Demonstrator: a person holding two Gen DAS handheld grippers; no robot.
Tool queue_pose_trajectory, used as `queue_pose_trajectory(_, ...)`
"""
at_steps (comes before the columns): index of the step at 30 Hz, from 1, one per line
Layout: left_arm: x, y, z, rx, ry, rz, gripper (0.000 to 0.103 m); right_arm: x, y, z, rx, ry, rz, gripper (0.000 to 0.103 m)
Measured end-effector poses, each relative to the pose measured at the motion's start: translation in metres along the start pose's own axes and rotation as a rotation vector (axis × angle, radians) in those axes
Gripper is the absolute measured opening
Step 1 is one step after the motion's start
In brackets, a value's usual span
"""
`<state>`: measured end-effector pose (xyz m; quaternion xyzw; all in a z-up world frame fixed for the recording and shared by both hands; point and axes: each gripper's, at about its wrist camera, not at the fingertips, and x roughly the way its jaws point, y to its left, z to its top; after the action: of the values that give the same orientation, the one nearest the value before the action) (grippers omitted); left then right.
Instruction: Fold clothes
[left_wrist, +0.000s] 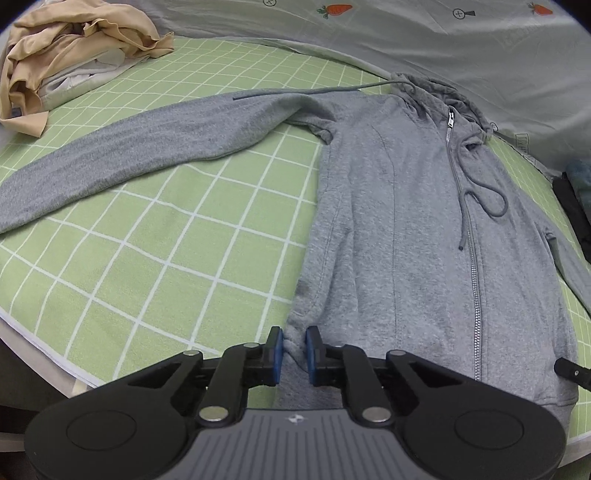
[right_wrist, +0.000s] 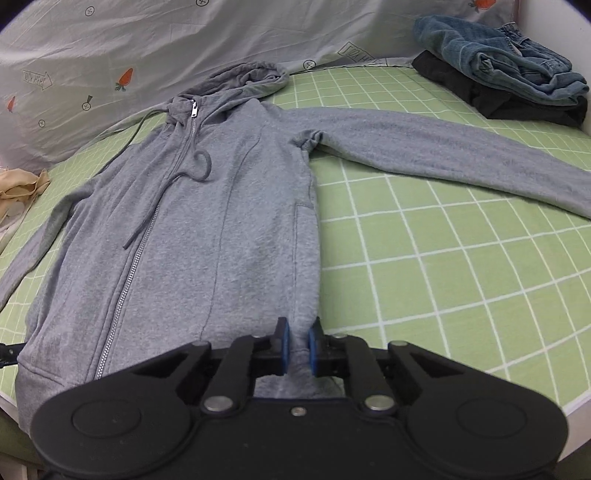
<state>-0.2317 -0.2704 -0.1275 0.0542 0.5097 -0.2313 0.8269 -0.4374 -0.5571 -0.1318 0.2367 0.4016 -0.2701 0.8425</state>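
Green checked sheet (left_wrist: 155, 258) covers the one bed, and one grey zip hoodie (right_wrist: 207, 221) lies flat on it front-up, both sleeves flung out sideways, two drawstrings trailing, hood up against the one pale carrot-print cover (right_wrist: 110, 55) at the back. Two side piles: a tan and white heap (left_wrist: 66, 62) off to the left, and a stack of one pair of blue jeans (right_wrist: 498, 55) on one black garment (right_wrist: 517, 103) at the right. Each hem corner sits between blue pads: left gripper (left_wrist: 294, 354) and right gripper (right_wrist: 297, 349) both have fabric in a narrow gap, though honestly can't tell if they're actually clamped.
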Motion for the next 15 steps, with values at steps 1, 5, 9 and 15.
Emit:
queue_pose_trajectory(1,0.001,-0.002,0.002,0.011,0.014,0.006,0.016,0.000,-0.001,0.003,0.001,0.017,-0.001,0.011)
queue_pose_trajectory(5,-0.003,0.003,0.021,0.000,0.033,0.009,0.022,-0.004,0.004,0.022,-0.014,0.036,-0.020,0.028)
queue_pose_trajectory(9,-0.012,0.012,0.054,-0.039,-0.041,0.005,0.041,-0.004,0.013,0.056,-0.011,-0.040,-0.010,0.054)
queue_pose_trajectory(15,0.026,0.020,0.131,-0.054,-0.081,0.069,0.053,0.056,0.038,0.145,0.013,-0.092,0.043,0.079)
